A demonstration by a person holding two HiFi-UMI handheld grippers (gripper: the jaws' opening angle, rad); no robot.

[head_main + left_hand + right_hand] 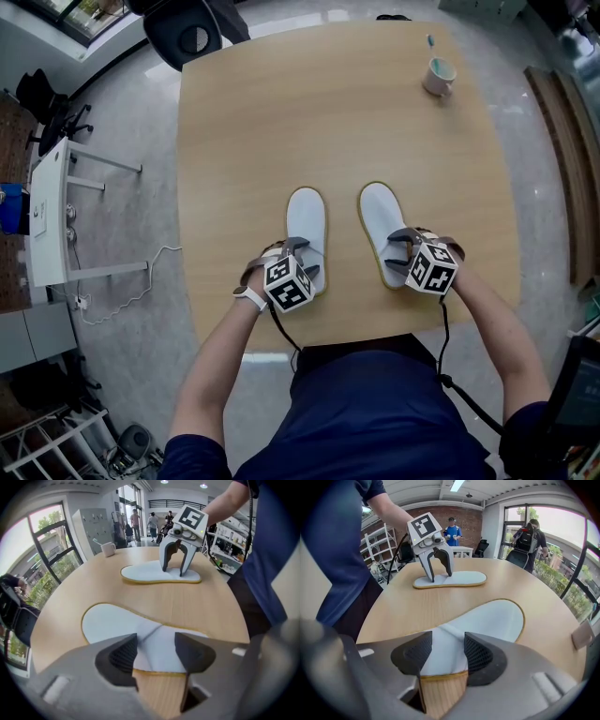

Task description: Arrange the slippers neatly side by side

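Two flat white slippers with yellow edging lie side by side on the wooden table (234, 141), toes pointing away from me. My left gripper (305, 258) hangs open over the heel end of the left slipper (306, 220). In the left gripper view that slipper (117, 620) shows between the spread jaws of the left gripper (156, 641), and no pad presses on it. My right gripper (397, 251) stands open over the heel end of the right slipper (379, 216). The right gripper view shows the right gripper (447, 641) with that slipper (492, 618) between its parted jaws, untouched.
A pale mug (438, 77) with a toothbrush in it stands at the table's far right corner. A black office chair (192, 37) sits beyond the far edge. A white desk (52, 216) stands on the floor to the left. People stand in the background.
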